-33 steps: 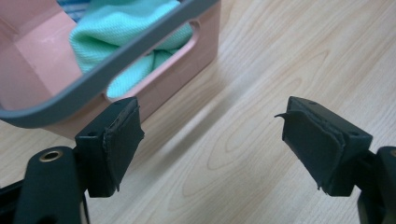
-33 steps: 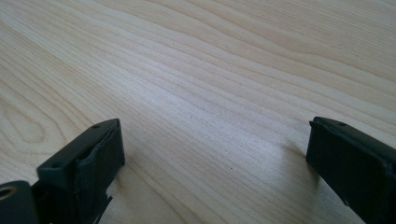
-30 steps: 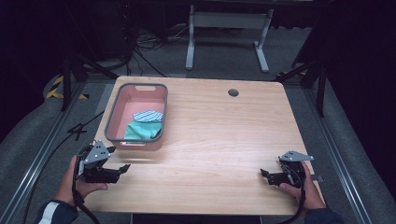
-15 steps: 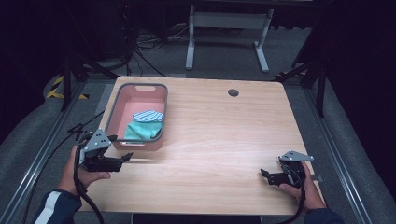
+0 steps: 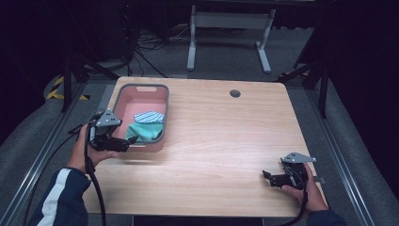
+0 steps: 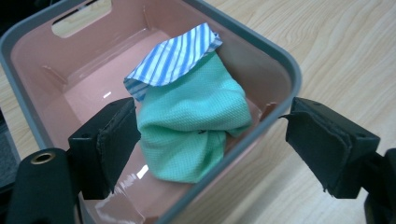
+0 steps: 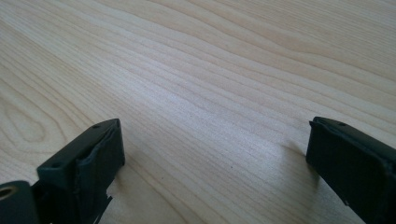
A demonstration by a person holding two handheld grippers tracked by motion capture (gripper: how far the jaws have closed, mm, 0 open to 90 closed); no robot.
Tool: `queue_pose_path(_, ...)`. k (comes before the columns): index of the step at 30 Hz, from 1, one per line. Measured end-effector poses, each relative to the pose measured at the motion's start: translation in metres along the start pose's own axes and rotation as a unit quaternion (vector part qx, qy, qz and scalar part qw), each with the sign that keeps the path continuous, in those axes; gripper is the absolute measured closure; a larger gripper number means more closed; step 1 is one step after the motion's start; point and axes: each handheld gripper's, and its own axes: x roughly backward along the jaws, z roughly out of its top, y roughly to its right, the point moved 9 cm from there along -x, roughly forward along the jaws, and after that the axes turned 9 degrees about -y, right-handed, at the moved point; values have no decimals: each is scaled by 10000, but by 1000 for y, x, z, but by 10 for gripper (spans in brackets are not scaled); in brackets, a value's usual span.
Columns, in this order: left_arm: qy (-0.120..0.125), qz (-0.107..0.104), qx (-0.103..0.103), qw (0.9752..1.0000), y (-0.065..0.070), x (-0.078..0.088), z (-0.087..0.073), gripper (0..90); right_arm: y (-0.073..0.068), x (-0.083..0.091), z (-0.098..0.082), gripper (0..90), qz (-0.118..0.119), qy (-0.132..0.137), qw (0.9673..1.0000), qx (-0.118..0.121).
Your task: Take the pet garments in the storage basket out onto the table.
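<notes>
**Wooden table, cloths not yet picked from bin**

Near right edge, the right gripper (image 5: 269,178) rests wide open, empty. At the left edge, the left gripper (image 5: 133,141), jaws spread and empty, reaches the pink bin (image 6: 261,44) holding the green cloth (image 6: 194,128) and striped cloth (image 6: 175,56); grasping remains.

My wooden bench (image 5: 226,141) has a small dark round hole (image 5: 235,93) near its far edge. Beyond it on the grey floor (image 5: 155,61) stands a white metal frame (image 5: 226,28), with cables (image 5: 136,44) nearby.
</notes>
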Motion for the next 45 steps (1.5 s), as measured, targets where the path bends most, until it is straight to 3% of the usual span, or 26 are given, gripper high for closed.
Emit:
queue_pose_path(5,-168,69,-12,9998,-8,-13,10,165,0,0,0,46,-1,0,10000,-1)
queue_pose_path(12,-465,-109,8,9989,-13,-33,21,159,0,0,0,46,1,2,10000,-8)
queue_pose_path(17,-860,-169,13,9961,-18,-51,23,159,0,0,0,45,-1,-1,10000,2)
queue_pose_path(21,-1234,3,-41,9923,-22,-68,20,165,0,0,0,45,1,2,10000,-6)
queue_pose_path(22,-1234,3,-41,9923,-22,-68,20,172,0,0,0,45,1,2,10000,-6)
queue_pose_path(23,-1433,53,-71,9896,-24,-73,17,172,0,0,0,45,-1,1,10000,0)
queue_pose_path(24,-1487,24,-73,9889,-24,-78,16,186,0,0,0,45,-1,-1,10000,-5)
queue_pose_path(26,-1786,58,-120,9838,-25,-84,12,206,0,0,0,46,1,2,10000,-6)
queue_pose_path(28,-1824,-62,49,9832,-26,-85,14,215,0,0,0,46,-1,0,10000,1)
queue_pose_path(31,-1988,-118,186,9798,-27,-87,15,213,0,0,0,46,-2,-1,10000,3)
queue_pose_path(33,-2247,-73,102,9744,-27,-89,12,216,0,0,0,45,1,1,10000,-6)
queue_pose_path(35,-2402,-137,202,9704,-26,-94,10,229,0,0,0,45,-1,0,10000,0)
queue_pose_path(37,-2546,-138,302,9665,-28,-96,8,269,0,0,0,45,-1,1,10000,1)
queue_pose_path(40,-2594,-162,516,9642,-28,-97,8,356,0,0,0,46,1,-1,10000,-4)
queue_pose_path(43,-2839,-151,387,9580,-26,-99,3,449,0,0,0,46,1,-1,10000,-4)
queue_pose_path(45,-2886,-166,305,9568,-24,-100,2,539,0,0,0,46,0,-1,10000,-3)
